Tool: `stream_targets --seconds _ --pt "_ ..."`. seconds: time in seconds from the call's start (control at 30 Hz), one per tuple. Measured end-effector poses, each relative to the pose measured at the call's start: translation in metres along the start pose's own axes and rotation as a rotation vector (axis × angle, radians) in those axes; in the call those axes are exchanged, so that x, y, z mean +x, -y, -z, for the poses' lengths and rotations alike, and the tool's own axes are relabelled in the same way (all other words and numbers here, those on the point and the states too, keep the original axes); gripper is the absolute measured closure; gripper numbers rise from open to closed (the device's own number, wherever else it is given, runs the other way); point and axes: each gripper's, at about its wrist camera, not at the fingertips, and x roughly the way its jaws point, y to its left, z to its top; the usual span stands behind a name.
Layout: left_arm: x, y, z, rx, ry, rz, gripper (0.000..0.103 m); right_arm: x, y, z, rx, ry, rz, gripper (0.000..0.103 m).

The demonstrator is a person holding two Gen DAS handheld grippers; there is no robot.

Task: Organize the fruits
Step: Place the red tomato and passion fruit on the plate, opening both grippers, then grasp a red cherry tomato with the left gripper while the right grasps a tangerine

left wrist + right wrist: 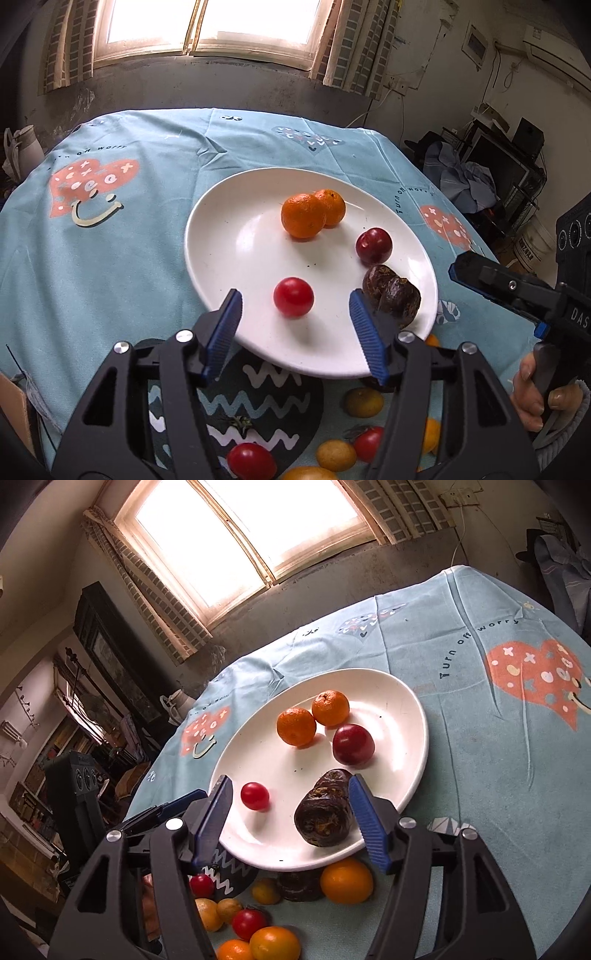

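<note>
A tabletop (110,266) under a pale blue cloth printed with hearts carries a white plate (229,258) at its middle. On the plate lie two oranges (303,216), touching each other at the far side, a dark red plum (373,245) just to their right, a wrinkled dark brown fruit (391,295) near the right rim, and a small red tomato (293,297) alone toward the near edge.

Off the plate, on the near side of the cloth, a loose heap of fruit (258,915) waits: yellow and orange rounds, red tomatoes and another dark one against the plate's rim.

The left tool (295,325) hangs over the plate's near edge with its blue pads parted about halfway, the tomato between them but untouched; it holds nothing. The right tool (291,816) is likewise half open and empty, its right pad just beside the brown fruit. In the left view a hand (543,391) grips the right tool's handle.
</note>
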Motion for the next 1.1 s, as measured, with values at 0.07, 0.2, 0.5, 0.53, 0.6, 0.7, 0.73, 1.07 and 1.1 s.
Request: stream_targets --seconds 0.07,0.2,0.5,0.53,0.6,0.7,0.73,1.07,1.1 --pt "-0.01 -0.006 0.008 -0.004 0.007 -0.015 0.038 -0.007 0.003 0.007 -0.001 -0.003 -0.004 0.037" --pt "-0.028 -0.017 0.039 -0.003 -0.021 -0.07 0.036 -0.016 0.019 0.025 0.043 -0.043 0.041 0.037" --pt "-0.039 -0.036 0.072 -0.034 -0.083 -0.095 0.033 -0.037 0.034 0.037 0.117 -0.02 0.036 0.036" --pt "-0.036 -0.039 0.073 -0.044 -0.099 -0.084 0.033 -0.036 0.035 0.037 0.123 -0.023 0.039 0.036" --pt "-0.03 -0.042 0.074 -0.059 -0.127 -0.071 0.032 -0.035 0.037 0.037 0.132 -0.029 0.041 0.036" --pt "-0.026 -0.044 0.073 -0.072 -0.145 -0.055 0.03 -0.035 0.038 0.037 0.138 -0.034 0.04 0.036" --pt "-0.027 -0.046 0.073 -0.078 -0.142 -0.059 0.03 -0.035 0.038 0.037 0.137 -0.034 0.042 0.036" --pt "-0.051 -0.062 0.07 -0.151 -0.064 -0.068 0.031 -0.037 0.037 0.036 0.135 -0.026 0.043 0.036" --pt "-0.047 -0.057 0.071 -0.134 -0.077 -0.067 0.031 -0.037 0.038 0.036 0.135 -0.028 0.044 0.036"
